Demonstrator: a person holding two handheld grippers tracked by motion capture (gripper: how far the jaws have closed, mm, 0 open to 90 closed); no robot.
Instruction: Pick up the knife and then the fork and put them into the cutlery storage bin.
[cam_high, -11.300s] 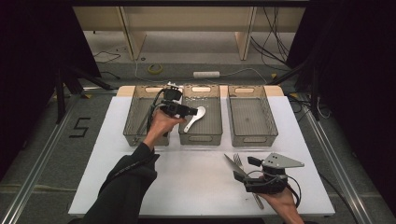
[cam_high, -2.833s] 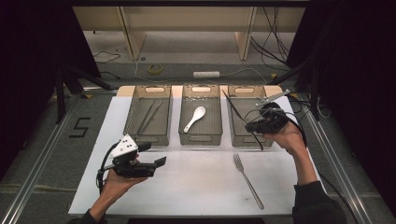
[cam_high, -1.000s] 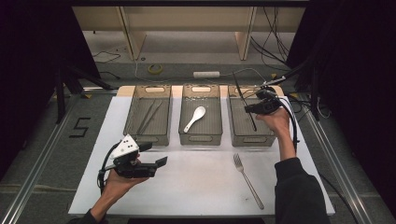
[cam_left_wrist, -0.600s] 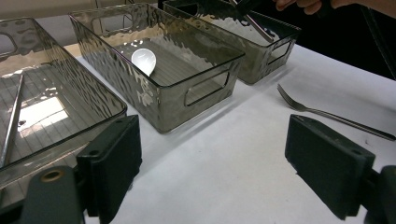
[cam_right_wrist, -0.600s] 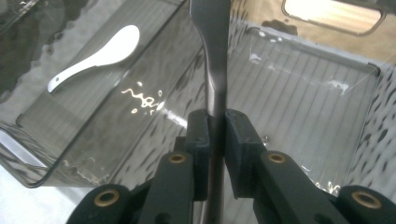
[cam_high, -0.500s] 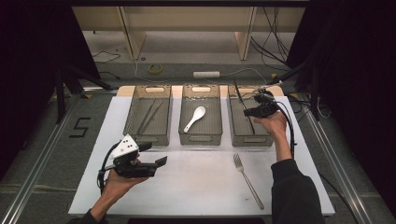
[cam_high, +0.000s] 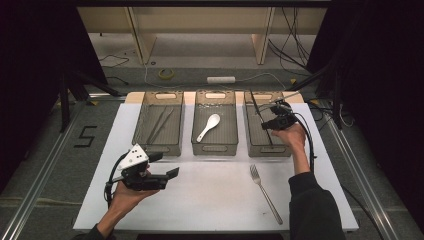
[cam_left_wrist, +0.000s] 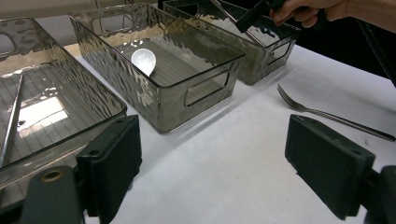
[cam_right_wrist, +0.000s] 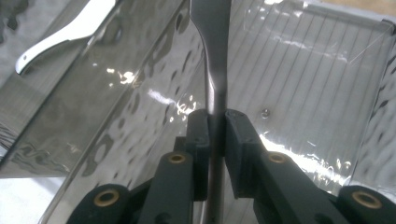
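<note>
High view: right gripper sits over the right bin, at about 1 o'clock from table centre. Its jaws are clamped on a thin metal utensil whose long end slants down into the bin. Can't tell whether it's a knife or a fork. A fork lies loose on the white table at 5 o'clock. A spoon is in the middle bin and thin sticks in the left bin. Left gripper is parked at 8 o'clock.

Left gripper view: jaws wide apart, nothing between them, just bare table ahead.

Right gripper view: jaws nearly closed, pinching the utensil's flat handle, with the bin floor beyond.

My read of the step: lower until the utensil's low end rests on the floor, tip it flat along the bin's long axis, stay clear of the left wall, then release low so it doesn't bounce.
</note>
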